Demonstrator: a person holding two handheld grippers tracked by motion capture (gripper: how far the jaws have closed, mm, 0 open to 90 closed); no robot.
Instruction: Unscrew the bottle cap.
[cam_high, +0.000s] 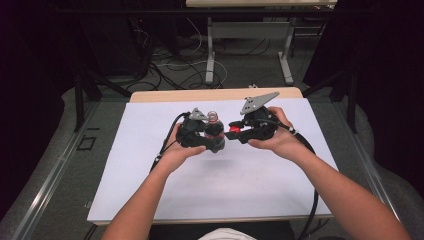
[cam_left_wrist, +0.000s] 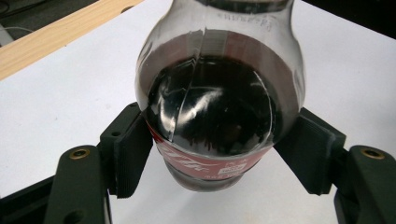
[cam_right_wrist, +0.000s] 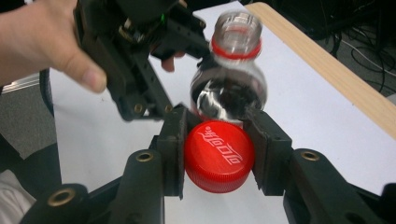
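Note:
A small clear cola bottle (cam_left_wrist: 219, 107) with dark drink and a red label is clamped by my left gripper (cam_left_wrist: 219, 156), whose pads press its lower body on both sides. In the high view the bottle (cam_high: 212, 125) is held above the white sheet by the left gripper (cam_high: 207, 137), its mouth uncapped. The right gripper view shows the bottle (cam_right_wrist: 231, 79) with its open neck and red ring. My right gripper (cam_right_wrist: 218, 156) is shut on the red screw cap (cam_right_wrist: 218, 156), held just in front of the bottle. In the high view, right gripper (cam_high: 234, 131) holds the cap (cam_high: 234, 128) beside the bottle.
A white sheet (cam_high: 150, 165) covers the wooden table (cam_high: 215, 94). Black cables trail from both grippers down toward the table's near edge. Beyond the table stand metal desk legs (cam_high: 210, 55) and loose cables on the floor.

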